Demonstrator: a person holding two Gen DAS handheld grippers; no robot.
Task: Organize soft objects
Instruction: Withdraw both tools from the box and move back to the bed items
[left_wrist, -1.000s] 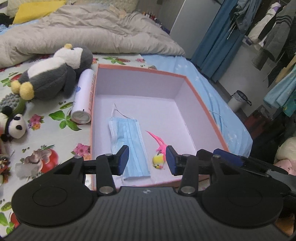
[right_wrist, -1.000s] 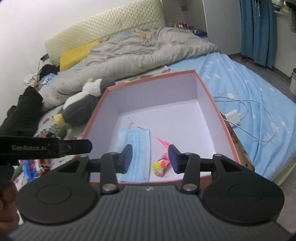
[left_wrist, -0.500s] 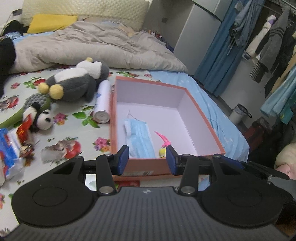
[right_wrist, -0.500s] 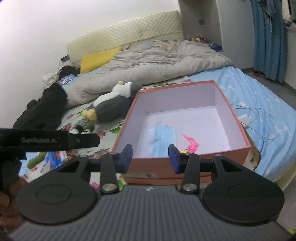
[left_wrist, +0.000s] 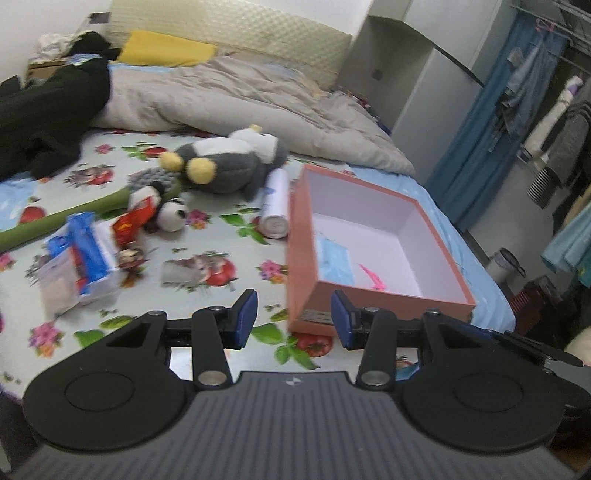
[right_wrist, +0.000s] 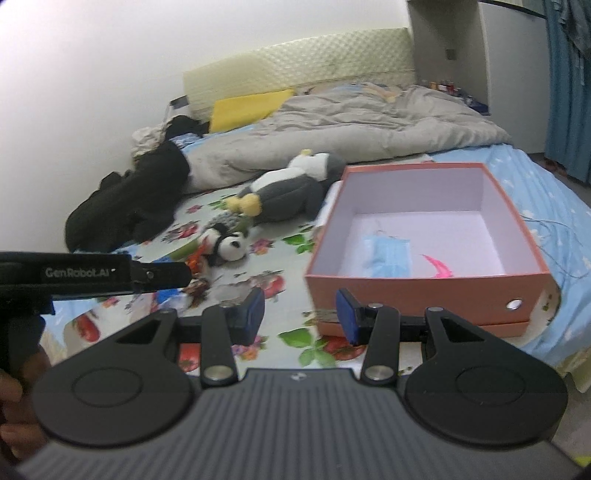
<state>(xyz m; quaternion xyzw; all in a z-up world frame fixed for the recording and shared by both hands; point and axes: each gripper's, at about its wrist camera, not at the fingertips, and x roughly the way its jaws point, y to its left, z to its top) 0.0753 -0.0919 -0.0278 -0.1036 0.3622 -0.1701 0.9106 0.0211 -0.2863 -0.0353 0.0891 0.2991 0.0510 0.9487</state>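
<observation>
A pink box lies on the bed and holds a blue face mask and a small pink toy. A grey penguin plush and a small panda plush lie on the floral sheet left of the box. My left gripper is open and empty, above the sheet near the box's front corner. My right gripper is open and empty, in front of the box.
A white can lies against the box's left side. A blue-and-white packet, a green roll, black clothing and a grey duvet lie on the bed. A charger cable lies right of the box.
Both grippers have drawn back and up from over the box and swung left. The box now sits to the right and more of the bed shows. Both stay open.
</observation>
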